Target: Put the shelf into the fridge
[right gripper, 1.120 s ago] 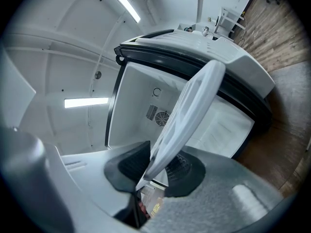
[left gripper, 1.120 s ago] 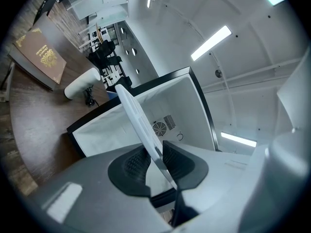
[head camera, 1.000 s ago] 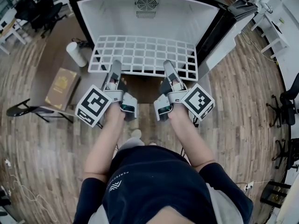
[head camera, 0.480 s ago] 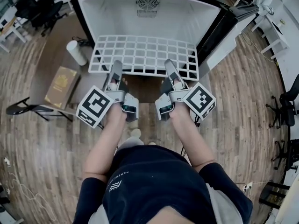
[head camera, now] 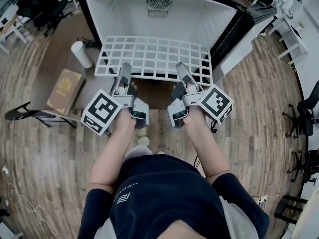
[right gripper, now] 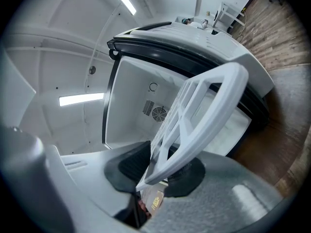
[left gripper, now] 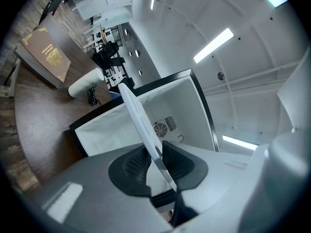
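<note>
Wood-plank floor (head camera: 50, 148) fills most of the head view, with a fridge (head camera: 114, 14) standing open at the top, its white inside bare except for a round fan grille (head camera: 157, 2) on the back wall. The white grid shelf (head camera: 154, 58) is held level in front of the opening. Its far edge overlaps the fridge's lower lip, and whether it rests on anything there cannot be told. The left tongs (head camera: 124, 71) are clamped on the shelf's near edge toward the left corner, and the right tongs (head camera: 180, 69) on the same edge toward the right corner. In the left gripper view the shelf (left gripper: 138, 120) shows edge-on as a thin white blade pinched between the dark pads (left gripper: 130, 165). In the right gripper view its rounded corner (right gripper: 204, 110) hides much of the fridge opening. A brown counter (head camera: 55, 63) at the left carries a book (head camera: 65, 90) near its front edge and a white roll (head camera: 81, 55) near its back edge. The fridge door at the right is partly cut off.
</note>
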Available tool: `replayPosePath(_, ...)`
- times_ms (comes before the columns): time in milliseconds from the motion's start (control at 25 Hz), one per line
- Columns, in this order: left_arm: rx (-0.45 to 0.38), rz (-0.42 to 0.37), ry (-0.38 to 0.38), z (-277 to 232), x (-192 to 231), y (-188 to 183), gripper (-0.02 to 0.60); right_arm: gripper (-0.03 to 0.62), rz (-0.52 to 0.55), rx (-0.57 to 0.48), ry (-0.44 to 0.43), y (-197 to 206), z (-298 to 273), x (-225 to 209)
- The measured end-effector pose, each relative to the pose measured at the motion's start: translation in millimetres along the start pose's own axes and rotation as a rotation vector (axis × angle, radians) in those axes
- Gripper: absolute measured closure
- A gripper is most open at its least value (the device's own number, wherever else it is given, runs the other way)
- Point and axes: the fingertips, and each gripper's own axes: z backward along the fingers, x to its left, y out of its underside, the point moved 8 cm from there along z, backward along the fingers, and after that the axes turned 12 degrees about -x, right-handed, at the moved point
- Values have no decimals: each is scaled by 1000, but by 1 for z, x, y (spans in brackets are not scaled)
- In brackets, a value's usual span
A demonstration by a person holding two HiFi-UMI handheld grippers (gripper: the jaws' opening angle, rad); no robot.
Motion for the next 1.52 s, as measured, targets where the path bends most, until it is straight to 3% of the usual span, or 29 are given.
replayPosePath(120, -3, 11, -4, 0, 1, 1, 500, 526, -2, 11, 6, -1, -1, -1)
replayPosePath(280, 1, -33, 26, -4, 0, -3, 502, 526, -6, 20, 12, -1, -2, -1)
replayPosePath(640, 9, 37, -4, -10, 4, -6, 503, 526, -8, 31, 13, 0, -3, 4)
replayPosePath(1360, -28, 66, -17, -2, 4, 0, 511, 526, 3, 23, 16, 0, -1, 1)
replayPosePath(1520, -26, 39, 39, -4, 1, 0, 511, 526, 2, 20, 20, 0, -2, 1)
